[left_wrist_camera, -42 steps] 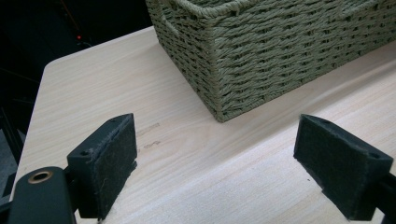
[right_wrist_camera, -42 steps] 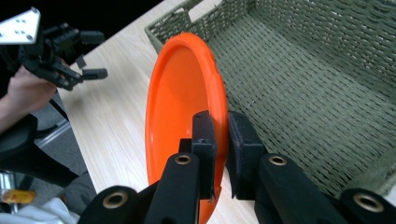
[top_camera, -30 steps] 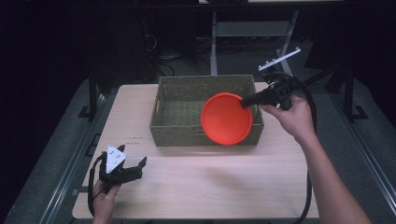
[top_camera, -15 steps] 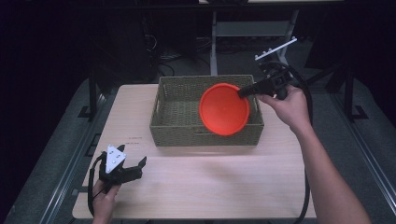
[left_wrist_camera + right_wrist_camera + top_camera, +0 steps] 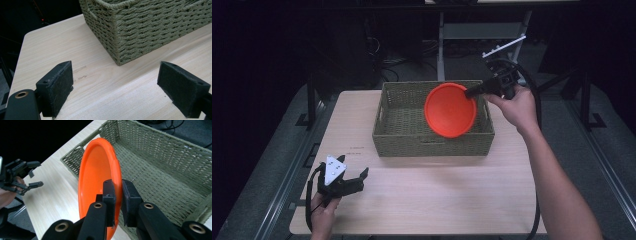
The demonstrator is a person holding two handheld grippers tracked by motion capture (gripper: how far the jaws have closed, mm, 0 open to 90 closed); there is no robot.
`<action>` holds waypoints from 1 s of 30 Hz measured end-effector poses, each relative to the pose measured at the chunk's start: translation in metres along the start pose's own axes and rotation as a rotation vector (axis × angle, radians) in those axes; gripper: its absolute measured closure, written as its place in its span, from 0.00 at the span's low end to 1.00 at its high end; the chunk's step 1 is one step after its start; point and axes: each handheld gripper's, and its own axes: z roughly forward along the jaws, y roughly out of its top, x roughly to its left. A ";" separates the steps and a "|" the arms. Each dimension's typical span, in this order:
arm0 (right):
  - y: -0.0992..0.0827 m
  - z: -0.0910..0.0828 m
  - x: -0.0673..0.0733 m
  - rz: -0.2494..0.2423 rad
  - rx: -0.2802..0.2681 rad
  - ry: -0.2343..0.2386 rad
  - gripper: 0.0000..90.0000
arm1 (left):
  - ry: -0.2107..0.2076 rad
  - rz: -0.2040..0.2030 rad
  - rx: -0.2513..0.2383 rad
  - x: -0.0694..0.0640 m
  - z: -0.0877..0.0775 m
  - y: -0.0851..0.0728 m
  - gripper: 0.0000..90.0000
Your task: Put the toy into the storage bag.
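Right gripper (image 5: pixel 117 191) jaws clamp round orange plastic plate (image 5: pixel 450 110) rim at 3 o'clock, plate on edge over woven green basket (image 5: pixel 402 135); left gripper (image 5: pixel 343 181) jaws wide, empty.

A light wooden table (image 5: pixel 437 200) with rounded corners fills the middle of the high view. A rectangular olive-green woven basket (image 5: pixel 412 135) sits directly on it in the upper centre of the frame, towards the far edge. Faint small markings (image 5: pixel 358 148) show on the tabletop left of the basket.

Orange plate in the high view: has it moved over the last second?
Yes. The orange plate, clamped in the right gripper, has shifted up the picture toward the basket's far rim; earlier it overlapped the near wall more.
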 end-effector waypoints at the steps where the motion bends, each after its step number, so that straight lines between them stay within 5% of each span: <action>1: 0.001 0.001 -0.001 -0.001 -0.003 -0.004 0.91 | 0.000 -0.001 0.000 0.000 0.000 0.000 0.14; 30: 0.006 0.026 -0.036 0.109 -0.025 -0.044 0.91 | -0.003 -0.007 0.003 0.000 0.000 0.000 0.14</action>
